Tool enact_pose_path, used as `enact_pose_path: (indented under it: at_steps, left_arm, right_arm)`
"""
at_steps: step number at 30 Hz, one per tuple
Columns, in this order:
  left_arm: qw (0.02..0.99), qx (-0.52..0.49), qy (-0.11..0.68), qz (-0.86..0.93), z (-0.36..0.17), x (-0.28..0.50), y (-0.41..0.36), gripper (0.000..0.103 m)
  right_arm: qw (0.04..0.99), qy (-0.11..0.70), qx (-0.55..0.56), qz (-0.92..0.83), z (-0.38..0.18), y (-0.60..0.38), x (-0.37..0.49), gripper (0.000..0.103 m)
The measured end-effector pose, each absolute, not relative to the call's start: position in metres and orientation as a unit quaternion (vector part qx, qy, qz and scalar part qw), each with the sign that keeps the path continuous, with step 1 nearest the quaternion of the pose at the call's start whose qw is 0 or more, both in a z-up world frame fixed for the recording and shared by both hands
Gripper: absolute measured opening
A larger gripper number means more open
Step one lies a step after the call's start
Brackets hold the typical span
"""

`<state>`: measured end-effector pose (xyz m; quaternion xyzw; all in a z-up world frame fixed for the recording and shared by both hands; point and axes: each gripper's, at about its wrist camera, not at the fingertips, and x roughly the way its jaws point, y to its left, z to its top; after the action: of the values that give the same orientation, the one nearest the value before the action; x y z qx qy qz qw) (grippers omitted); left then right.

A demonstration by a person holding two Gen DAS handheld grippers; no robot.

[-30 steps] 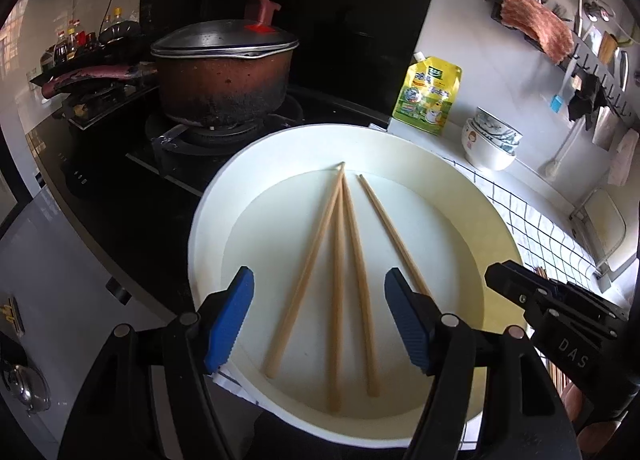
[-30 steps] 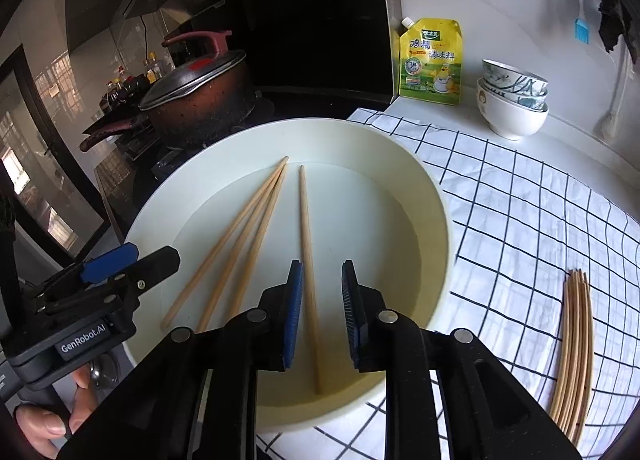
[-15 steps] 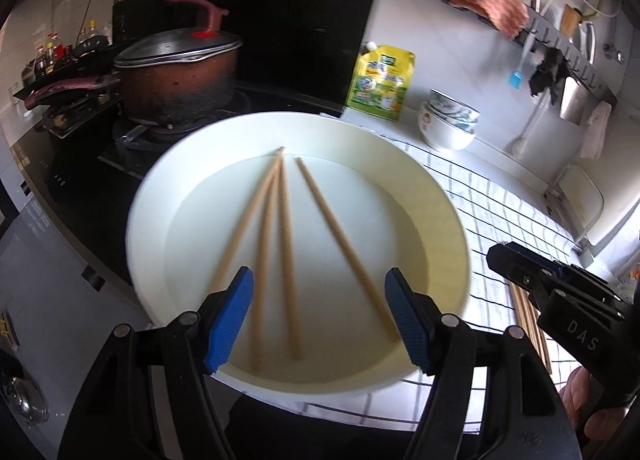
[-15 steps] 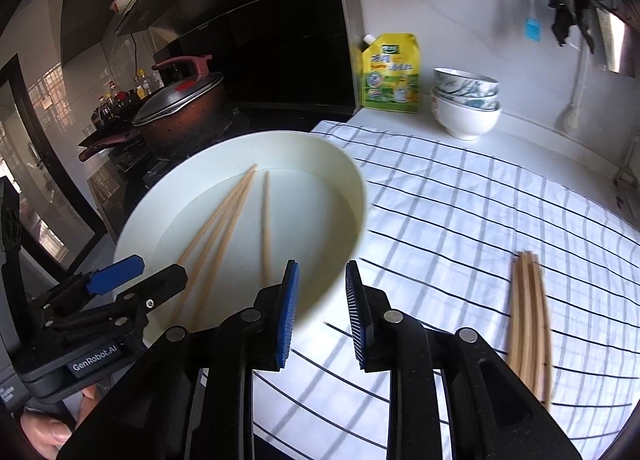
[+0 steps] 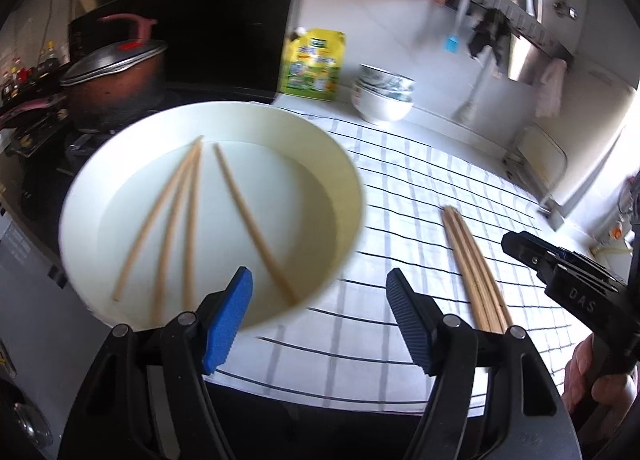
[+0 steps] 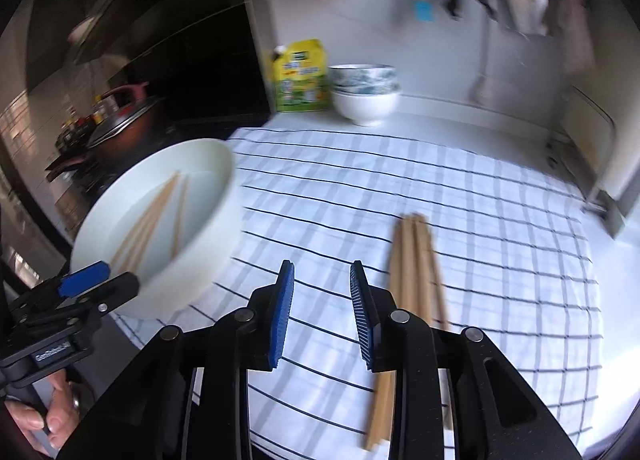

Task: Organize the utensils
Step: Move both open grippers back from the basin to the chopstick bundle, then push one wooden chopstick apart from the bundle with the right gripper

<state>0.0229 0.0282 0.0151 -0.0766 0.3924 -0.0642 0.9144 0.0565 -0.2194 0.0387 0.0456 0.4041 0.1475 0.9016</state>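
Pot [image 5: 112, 92]: far left, on the stove.
Basin [image 5: 344, 196]: left, four loose chopsticks [image 5: 256, 228] lying inside.
Left gripper [image 5: 316, 316]: wide open, holding nothing.
Right gripper [image 6: 322, 312]: slightly parted, empty; a second ago it hung over the basin, now over the checked cloth [image 6: 500, 228].
Bundle [image 6: 416, 260]: right, on the cloth.
Meaning: probably a delivery pass; the four remain.

A home kitchen: a lidded dark red cooking pot [image 5: 116, 92] on a black gas stove [image 5: 48, 148], stacked white ceramic bowls [image 6: 365, 94], and a wall rail of hanging utensils [image 5: 516, 16].
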Motion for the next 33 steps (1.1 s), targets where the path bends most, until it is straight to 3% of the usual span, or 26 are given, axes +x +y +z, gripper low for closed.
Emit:
enact_pose_path:
  at_steps: [12, 33]
  left_arm:
    - [0.897, -0.06, 0.422, -0.117, -0.011, 0.018, -0.04, 0.072]
    - [0.881, -0.069, 0.459, -0.093, -0.05, 0.036, -0.082, 0.081]
  right_arm:
    - [0.896, 0.439, 0.04, 0.064, -0.007, -0.299, 0.048, 0.033]
    - [0.876, 0.478, -0.009, 0.068, -0.061, -0.298, 0.069, 0.033]
